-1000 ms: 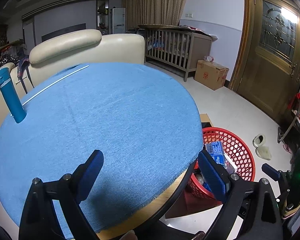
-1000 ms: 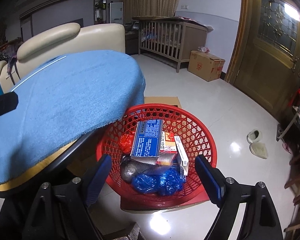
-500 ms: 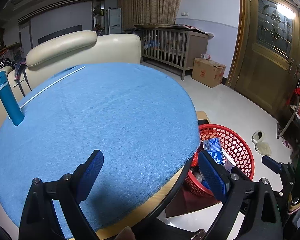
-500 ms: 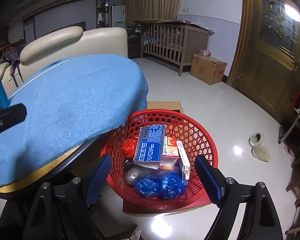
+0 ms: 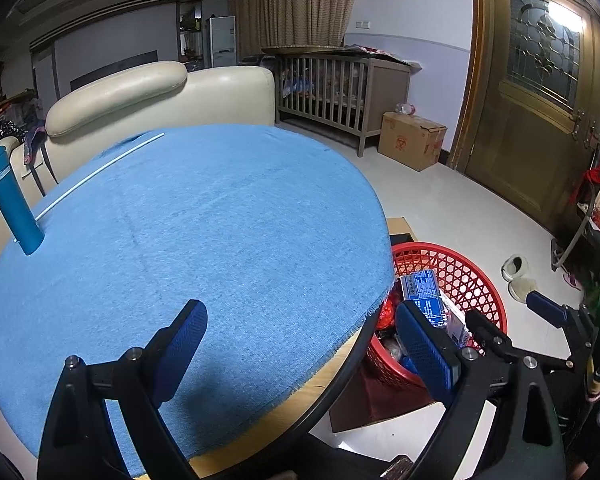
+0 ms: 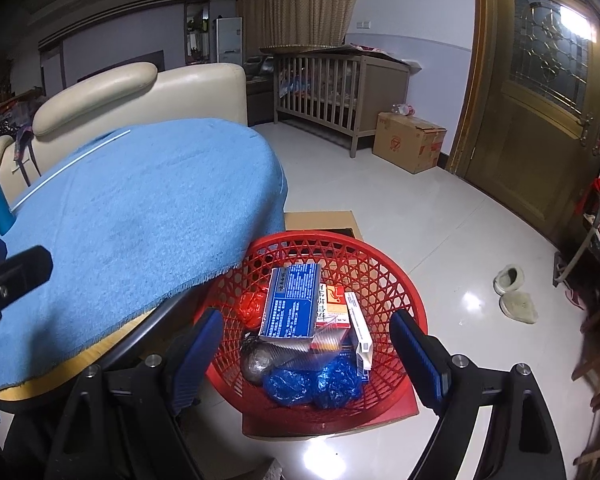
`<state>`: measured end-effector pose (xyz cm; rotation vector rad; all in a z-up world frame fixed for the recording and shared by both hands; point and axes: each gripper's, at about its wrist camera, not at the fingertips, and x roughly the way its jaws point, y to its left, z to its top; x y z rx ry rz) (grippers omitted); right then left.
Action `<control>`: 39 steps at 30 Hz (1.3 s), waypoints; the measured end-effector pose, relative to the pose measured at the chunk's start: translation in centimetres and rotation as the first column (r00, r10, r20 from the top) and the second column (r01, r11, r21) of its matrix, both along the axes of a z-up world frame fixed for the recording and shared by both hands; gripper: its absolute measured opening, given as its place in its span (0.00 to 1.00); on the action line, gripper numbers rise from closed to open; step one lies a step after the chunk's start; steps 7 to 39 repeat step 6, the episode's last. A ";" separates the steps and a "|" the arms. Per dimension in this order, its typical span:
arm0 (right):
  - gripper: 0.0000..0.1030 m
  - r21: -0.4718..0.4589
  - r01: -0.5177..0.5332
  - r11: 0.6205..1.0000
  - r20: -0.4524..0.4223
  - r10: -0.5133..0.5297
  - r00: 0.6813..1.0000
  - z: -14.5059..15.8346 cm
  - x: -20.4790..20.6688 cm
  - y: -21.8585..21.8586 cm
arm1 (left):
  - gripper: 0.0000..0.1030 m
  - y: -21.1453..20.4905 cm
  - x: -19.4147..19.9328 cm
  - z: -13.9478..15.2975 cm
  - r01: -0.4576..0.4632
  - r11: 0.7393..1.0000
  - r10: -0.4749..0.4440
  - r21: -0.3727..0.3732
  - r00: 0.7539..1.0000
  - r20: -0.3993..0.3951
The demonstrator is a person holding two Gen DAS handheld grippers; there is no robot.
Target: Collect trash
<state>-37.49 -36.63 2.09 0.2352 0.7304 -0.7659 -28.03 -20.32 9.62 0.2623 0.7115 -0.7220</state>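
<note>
Both grippers' fingers (image 5: 302, 334) (image 6: 308, 338) gape wide, empty; blue box (image 6: 292, 300) print in basket (image 6: 396, 276) unreadable.

Showed a plain blue tablecloth (image 5: 204, 240) with a thin white stripe (image 5: 100, 170) near its far side; carried a teal bottle (image 5: 12, 200) with a white label band; held a red basket (image 6: 380, 264) of open lattice weave; contained a blue box (image 6: 292, 304) with white print, a red-and-white packet (image 6: 334, 304), a white carton (image 6: 358, 332), crumpled blue plastic (image 6: 312, 380), a grey lump (image 6: 258, 364) and a red wrapper (image 6: 250, 306); had blue ribbed pads (image 6: 416, 356) on black frames; stood before a cream sofa (image 5: 160, 92), a brown cardboard box (image 5: 412, 140), a golden-brown door (image 5: 540, 120) with patterned glass, and beige dotted curtains (image 5: 308, 4).
</note>
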 end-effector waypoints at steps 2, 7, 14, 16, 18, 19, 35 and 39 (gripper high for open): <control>0.85 -0.003 0.002 1.000 0.002 -0.002 1.000 0.1 0.2 -0.1 | 0.92 0.1 -0.1 0.0 0.005 1.000 -0.005 -0.003 1.000 0.003; 0.85 0.003 0.005 1.000 0.007 -0.005 1.000 0.0 0.6 -0.3 | 0.92 0.2 -0.3 -0.2 0.012 1.000 -0.012 0.001 1.000 0.015; 0.85 0.003 0.005 1.000 0.007 -0.005 1.000 0.0 0.6 -0.3 | 0.92 0.2 -0.3 -0.2 0.012 1.000 -0.012 0.001 1.000 0.015; 0.85 0.003 0.005 1.000 0.007 -0.005 1.000 0.0 0.6 -0.3 | 0.92 0.2 -0.3 -0.2 0.012 1.000 -0.012 0.001 1.000 0.015; 0.85 0.003 0.005 1.000 0.007 -0.005 1.000 0.0 0.6 -0.3 | 0.92 0.2 -0.3 -0.2 0.012 1.000 -0.012 0.001 1.000 0.015; 0.85 0.003 0.005 1.000 0.007 -0.005 1.000 0.0 0.6 -0.3 | 0.92 0.2 -0.3 -0.2 0.012 1.000 -0.012 0.001 1.000 0.015; 0.85 0.003 0.005 1.000 0.007 -0.005 1.000 0.0 0.6 -0.3 | 0.92 0.2 -0.3 -0.2 0.012 1.000 -0.012 0.001 1.000 0.015; 0.85 0.003 0.005 1.000 0.007 -0.005 1.000 0.0 0.6 -0.3 | 0.92 0.2 -0.3 -0.2 0.012 1.000 -0.012 0.001 1.000 0.015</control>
